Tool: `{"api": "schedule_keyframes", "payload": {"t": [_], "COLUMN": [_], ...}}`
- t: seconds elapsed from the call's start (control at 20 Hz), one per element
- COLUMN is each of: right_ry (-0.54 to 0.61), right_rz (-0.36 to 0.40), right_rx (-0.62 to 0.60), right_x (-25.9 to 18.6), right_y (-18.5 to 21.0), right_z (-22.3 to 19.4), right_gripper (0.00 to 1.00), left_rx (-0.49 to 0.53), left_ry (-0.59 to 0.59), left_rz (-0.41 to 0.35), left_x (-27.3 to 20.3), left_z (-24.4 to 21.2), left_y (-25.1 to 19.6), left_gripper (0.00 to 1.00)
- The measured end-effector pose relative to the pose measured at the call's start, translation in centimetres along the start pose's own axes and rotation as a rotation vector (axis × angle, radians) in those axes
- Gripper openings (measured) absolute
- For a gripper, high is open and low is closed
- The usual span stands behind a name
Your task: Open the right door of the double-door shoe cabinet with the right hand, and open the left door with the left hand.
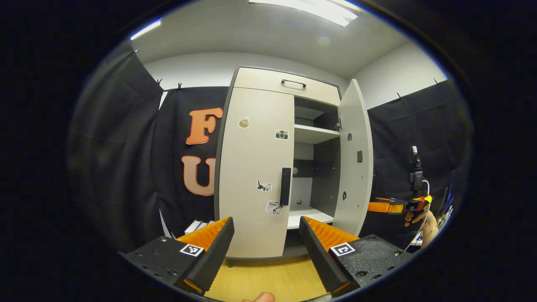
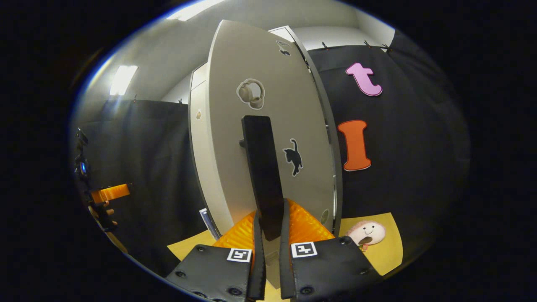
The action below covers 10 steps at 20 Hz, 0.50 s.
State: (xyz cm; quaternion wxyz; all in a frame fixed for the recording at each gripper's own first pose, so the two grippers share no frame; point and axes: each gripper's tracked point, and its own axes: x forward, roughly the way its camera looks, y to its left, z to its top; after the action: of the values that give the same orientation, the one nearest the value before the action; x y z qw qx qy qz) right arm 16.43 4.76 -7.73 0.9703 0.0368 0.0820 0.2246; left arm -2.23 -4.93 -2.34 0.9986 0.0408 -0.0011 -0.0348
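Right gripper [image 2: 268, 228]: jaws narrow, both fingers pressed on the lower end of the right handle [image 2: 263, 176], a dark upright bar.
Right door [image 2: 268, 126]: swung out from the cabinet, its pale front facing the right gripper view, with a black cat sticker [image 2: 293, 157] beside the handle and a round sticker [image 2: 251, 93] above it.
Left gripper [image 1: 265, 239]: jaws wide, fingers well apart, holding nothing and touching nothing; it points at the lower part of the left door.
Left door [image 1: 256, 167]: shut, flat against the cabinet front; its dark left handle [image 1: 285, 186] runs upright along the inner edge, and small stickers dot the panel.
Cabinet [image 1: 289, 84]: pale, tall, with a drawer front and a slim grip on top; the right half stands open, showing a shelf [image 1: 314, 134] and a dark inside.
Floor [image 1: 268, 279]: yellow board under the cabinet.
Far right of the left gripper view: a hand [image 1: 419, 218] holding the other gripper, probably at the open door's edge, though the contact is hidden there.
Plush toy [image 2: 367, 233]: on the yellow board, right of the door.
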Motion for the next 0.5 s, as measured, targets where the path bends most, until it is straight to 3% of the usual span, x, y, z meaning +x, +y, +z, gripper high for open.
{"api": "schedule_keyframes", "payload": {"t": [0.2, 0.35, 0.4, 0.45, 0.5], "right_ry": [-0.018, -0.044, -0.044, -0.037, -0.033], "right_rz": [-0.107, -0.288, -0.361, -0.384, -0.353], "right_rx": [-0.017, -0.117, -0.134, -0.132, -0.103], "right_x": [-0.5, -1.0, -1.3, -2.1, -2.6], "right_y": [-1.8, -4.1, -5.5, -6.5, -6.0], "right_z": [0.0, 0.5, 0.7, 0.8, 0.4], "right_gripper": [0.31, 0.32, 0.39, 0.21, 0.17], "left_rx": [-0.021, -0.023, -0.024, -0.026, -0.029], "left_ry": [-0.009, -0.009, -0.007, -0.007, -0.006], "left_rz": [-0.019, -0.03, -0.035, -0.043, -0.051], "left_x": [0.1, 0.2, 0.3, 0.3, 0.4], "left_z": [0.3, 0.3, 0.2, 0.2, 0.2], "left_y": [-1.0, -1.9, -2.2, -2.7, -3.1], "left_gripper": [0.94, 0.94, 0.94, 0.94, 0.94]}}
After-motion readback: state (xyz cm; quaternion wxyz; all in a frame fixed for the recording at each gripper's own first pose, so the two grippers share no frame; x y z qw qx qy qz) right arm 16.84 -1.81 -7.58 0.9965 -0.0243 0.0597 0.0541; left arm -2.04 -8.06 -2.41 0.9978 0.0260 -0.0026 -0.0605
